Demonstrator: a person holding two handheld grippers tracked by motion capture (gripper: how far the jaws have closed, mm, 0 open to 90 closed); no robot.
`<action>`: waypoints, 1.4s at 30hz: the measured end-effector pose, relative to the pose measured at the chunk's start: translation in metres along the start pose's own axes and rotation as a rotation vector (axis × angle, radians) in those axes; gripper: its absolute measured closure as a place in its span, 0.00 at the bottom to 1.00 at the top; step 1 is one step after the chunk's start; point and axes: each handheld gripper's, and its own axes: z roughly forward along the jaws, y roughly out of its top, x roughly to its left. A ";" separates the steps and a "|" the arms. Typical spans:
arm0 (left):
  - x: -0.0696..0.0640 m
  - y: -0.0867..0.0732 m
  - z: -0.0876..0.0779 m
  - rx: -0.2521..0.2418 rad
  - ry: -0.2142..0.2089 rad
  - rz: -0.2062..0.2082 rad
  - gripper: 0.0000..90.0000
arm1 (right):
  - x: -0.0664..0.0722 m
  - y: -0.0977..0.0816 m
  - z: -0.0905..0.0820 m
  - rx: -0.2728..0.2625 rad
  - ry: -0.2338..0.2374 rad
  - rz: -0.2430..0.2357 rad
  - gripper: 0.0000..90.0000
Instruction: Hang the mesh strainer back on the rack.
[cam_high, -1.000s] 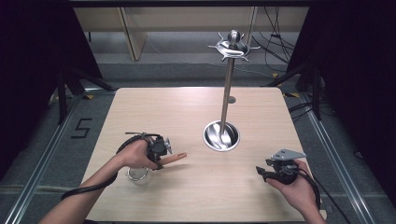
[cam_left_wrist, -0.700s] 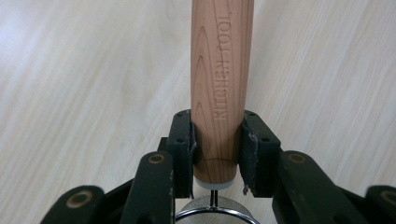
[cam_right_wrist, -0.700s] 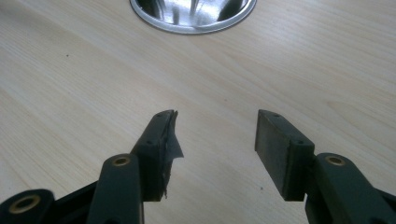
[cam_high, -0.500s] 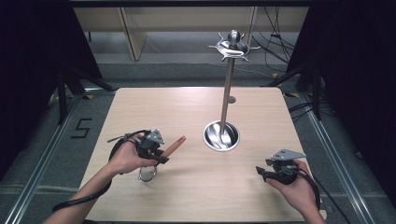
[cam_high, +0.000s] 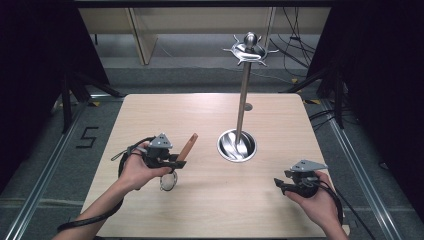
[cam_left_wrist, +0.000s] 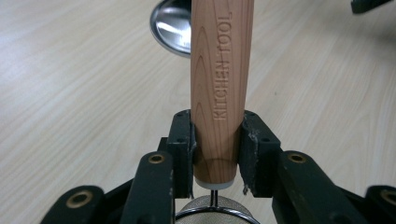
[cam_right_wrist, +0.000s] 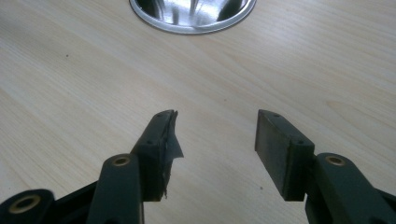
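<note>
A small strainer with a wooden handle (cam_high: 188, 145) stamped "KITCHEN TOOL" (cam_left_wrist: 219, 70) is held off the table, its handle slanting up toward the stand. Its round mesh head (cam_high: 169, 182) (cam_left_wrist: 212, 211) hangs below the hand. My left gripper (cam_high: 177, 161) (cam_left_wrist: 217, 149) is shut on the handle's lower end, both pads pressing the wood. A metal utensil stand has a round dish base (cam_high: 237, 145) (cam_left_wrist: 170, 25) (cam_right_wrist: 194, 14), a thin pole and hooks on top (cam_high: 248, 50). My right gripper (cam_high: 279, 184) (cam_right_wrist: 215, 135) is open with nothing between its fingers, low at the table's front right.
The light wood table (cam_high: 210, 210) has dark floor and rails on both sides. A small round disc (cam_high: 248, 106) lies behind the pole. Cables trail from both grippers toward the front edge.
My left hand has risen a little and the strainer's handle has tilted from nearly level to slanting upward, its mesh head lifting off the table. The right hand has stayed where it was.
</note>
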 end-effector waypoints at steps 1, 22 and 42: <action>-0.001 0.002 -0.001 -0.020 0.000 -0.003 0.75 | 0.000 0.000 0.000 -0.002 0.000 0.000 0.54; -0.010 0.016 -0.006 -0.167 0.018 -0.034 0.75 | 0.001 0.000 -0.001 0.012 0.005 0.022 0.54; -0.019 0.032 -0.011 -0.243 0.021 -0.033 0.75 | 0.001 0.000 -0.001 0.012 0.005 0.023 0.54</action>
